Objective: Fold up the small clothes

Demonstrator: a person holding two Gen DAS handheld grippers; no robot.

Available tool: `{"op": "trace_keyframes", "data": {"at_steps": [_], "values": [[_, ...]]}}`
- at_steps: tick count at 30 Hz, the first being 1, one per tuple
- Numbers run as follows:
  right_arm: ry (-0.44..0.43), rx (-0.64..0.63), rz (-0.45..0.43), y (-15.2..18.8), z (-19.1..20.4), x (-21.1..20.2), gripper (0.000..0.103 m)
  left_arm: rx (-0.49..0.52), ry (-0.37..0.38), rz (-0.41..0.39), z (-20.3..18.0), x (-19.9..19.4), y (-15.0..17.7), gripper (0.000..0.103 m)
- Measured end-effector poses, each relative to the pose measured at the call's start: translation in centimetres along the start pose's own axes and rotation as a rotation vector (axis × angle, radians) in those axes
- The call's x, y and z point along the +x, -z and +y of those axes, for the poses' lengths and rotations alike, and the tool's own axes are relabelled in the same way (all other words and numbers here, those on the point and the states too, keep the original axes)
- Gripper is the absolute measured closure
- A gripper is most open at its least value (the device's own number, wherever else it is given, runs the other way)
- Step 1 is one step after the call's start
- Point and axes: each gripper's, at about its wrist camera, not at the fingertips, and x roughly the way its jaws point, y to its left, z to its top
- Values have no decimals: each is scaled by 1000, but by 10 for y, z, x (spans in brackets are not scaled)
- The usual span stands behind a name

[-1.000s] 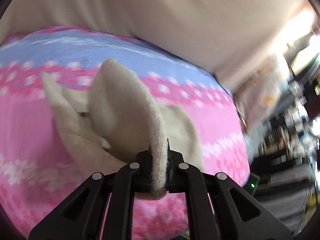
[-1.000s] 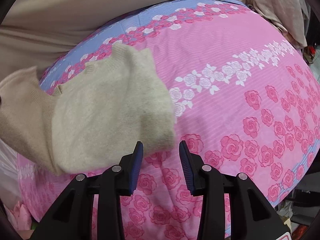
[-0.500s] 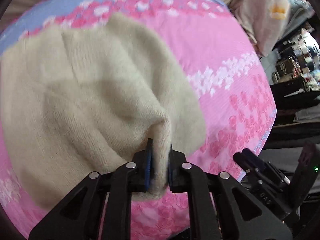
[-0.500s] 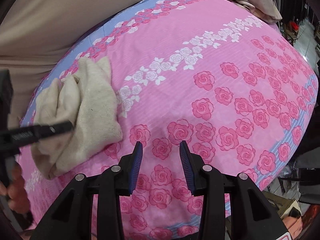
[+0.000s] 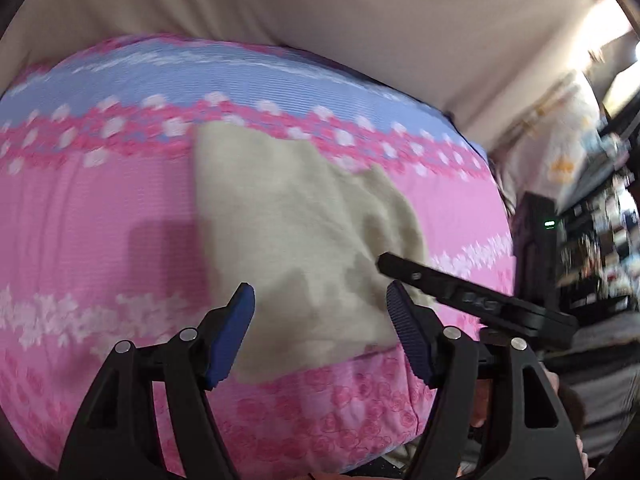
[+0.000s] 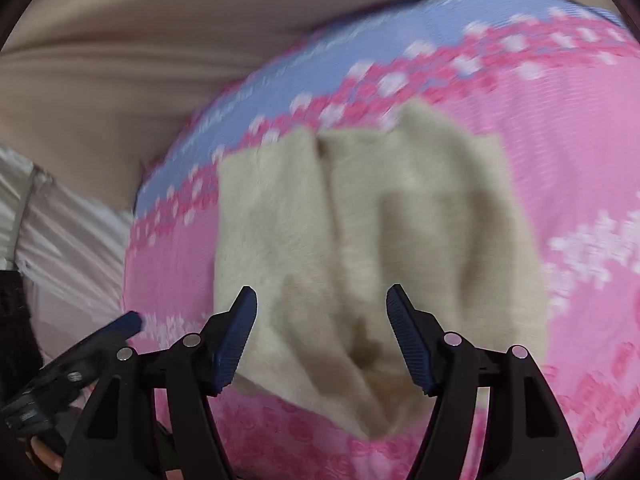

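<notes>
- My left gripper (image 5: 320, 334) has just been opening; its jaws stand wide, the beige knit garment (image 5: 304, 240) released on the pink floral bedspread (image 5: 100, 220)
- My right gripper (image 6: 322, 336) has likewise just spread, gripping nothing; I judge a fold just laid, so next I must pinch an edge for another fold

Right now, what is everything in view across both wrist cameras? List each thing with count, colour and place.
knit garment: one, beige, lying loose on the bedspread ahead of both grippers.
bedspread: one, pink with roses and a blue band, under the garment.
backdrop cloth: one, beige, behind the bedspread.
clutter: blurred, count unclear, right edge of the left view.
left gripper: black with blue pads, jaws just opened, nothing held.
right gripper: same, jaws just opened, nothing held.
</notes>
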Motion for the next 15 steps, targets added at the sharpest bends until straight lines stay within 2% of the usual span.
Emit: {"op": "trace_keyframes", "data": {"at_steps": [1, 2, 3, 5, 6, 8, 9, 10, 11, 13, 15], "values": [[9, -14, 20, 0, 6, 12, 43, -31, -8, -8, 12, -5, 2, 37], [47, -35, 20, 0, 13, 18, 78, -55, -22, -14, 21, -8, 7, 37], [57, -44, -17, 0, 20, 11, 88, -72, -33, -20, 29, -13, 8, 37], [-27, -37, -127, 3, 28, -26, 89, -103, -51, -34, 41, -22, 13, 37], [-30, -47, -170, 5, 31, -46, 89, -110, -55, -44, 46, -26, 14, 37], [53, -87, -251, 14, 29, -80, 89, -121, -63, -63, 53, -33, 17, 37], [115, -99, -253, 19, 19, -82, 86, -123, -62, -62, 54, -32, 18, 37], [151, -92, -214, 21, 4, -72, 84, -125, -63, -55, 56, -32, 20, 37], [192, -78, -143, 24, -16, -53, 76, -136, -67, -47, 56, -29, 21, 37], [294, -43, -5, 33, -48, -14, 73, -139, -49, -26, 55, -25, 25, 37], [239, -9, -54, 37, -51, -24, 72, -127, -41, -12, 51, -23, 27, 37]]}}
